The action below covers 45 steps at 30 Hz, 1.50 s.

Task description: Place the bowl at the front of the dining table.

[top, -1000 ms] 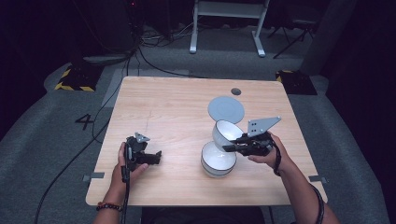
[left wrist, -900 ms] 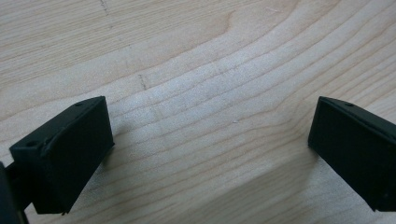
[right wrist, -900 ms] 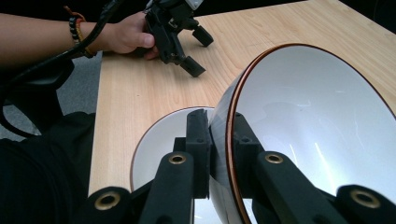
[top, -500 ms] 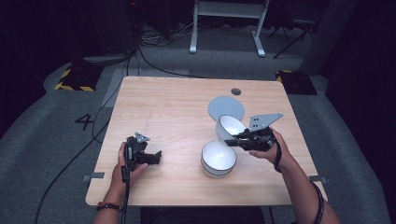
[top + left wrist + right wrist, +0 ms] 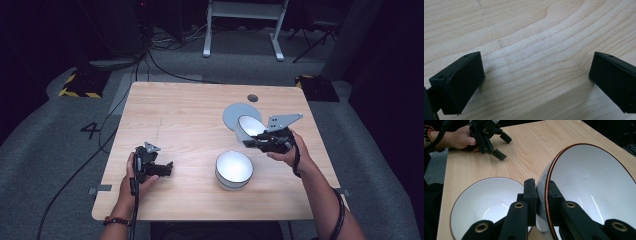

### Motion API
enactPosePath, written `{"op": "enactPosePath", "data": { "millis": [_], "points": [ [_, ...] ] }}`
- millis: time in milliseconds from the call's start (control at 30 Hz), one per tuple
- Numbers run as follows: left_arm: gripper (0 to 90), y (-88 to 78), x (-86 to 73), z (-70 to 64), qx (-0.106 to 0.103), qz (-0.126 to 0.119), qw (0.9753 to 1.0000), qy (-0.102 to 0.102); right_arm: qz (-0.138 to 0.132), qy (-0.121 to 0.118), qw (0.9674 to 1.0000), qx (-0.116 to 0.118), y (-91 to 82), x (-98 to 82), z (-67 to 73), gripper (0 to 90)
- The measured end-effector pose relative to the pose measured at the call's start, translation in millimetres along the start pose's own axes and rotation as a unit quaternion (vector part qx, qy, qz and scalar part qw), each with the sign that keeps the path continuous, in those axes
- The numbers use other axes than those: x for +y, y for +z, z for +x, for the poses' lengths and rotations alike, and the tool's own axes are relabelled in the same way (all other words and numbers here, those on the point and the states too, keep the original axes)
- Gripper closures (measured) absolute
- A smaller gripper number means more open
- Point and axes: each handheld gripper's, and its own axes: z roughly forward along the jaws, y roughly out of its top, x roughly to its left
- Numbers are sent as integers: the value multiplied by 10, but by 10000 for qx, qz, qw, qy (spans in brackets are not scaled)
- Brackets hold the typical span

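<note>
While the right gripper [image 5: 254, 141] carries a white bowl [image 5: 248, 127] by its rim, tilted and lifted off the desk [image 5: 180, 110], the step in hand looks like unstacking — taking one bowl away from its twin. The second bowl [image 5: 234, 169] sits upright on the desk, near the front edge and just left of the raised one. In the right gripper view the fingers [image 5: 530, 195] are pinched tight on the copper-edged rim, one pad inside the wall and one outside, with the bowl's mouth tipped to the right. A grey disc [image 5: 236, 113] lies flat on the desk beyond it; the next move probably calls for levelling the bowl and lowering it onto a bare patch — or that disc — before letting go. The left gripper [image 5: 159, 169] rests low over the desk at the near left, its fingers [image 5: 464, 82] spread wide with nothing but bare wood between them.
</note>
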Motion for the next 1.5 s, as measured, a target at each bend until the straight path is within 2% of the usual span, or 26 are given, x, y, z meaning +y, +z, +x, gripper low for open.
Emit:
{"op": "enactPosePath", "data": {
  "millis": [233, 400, 767, 967, 1500],
  "points": [
    [0, 0, 0, 0, 0, 1, 10000, 0, -2, 25, 10000, -83, 48, 15, -104, 815],
    [0, 0, 0, 0, -1, 1, 10000, 4, 71, 47, 9996, -266, 100, 16, -215, 815],
    [0, 0, 0, 0, 3, 0, 10000, 0, 156, 70, 9986, -495, 185, 43, -411, 815],
    [0, 0, 0, -1, 6, -1, 10000, -6, 256, 139, 9975, -644, 258, 35, -562, 815],
    [0, 0, 0, 0, 3, 1, 10000, 1, 403, 276, 9955, -809, 470, 9, -801, 815]
  ]
}}
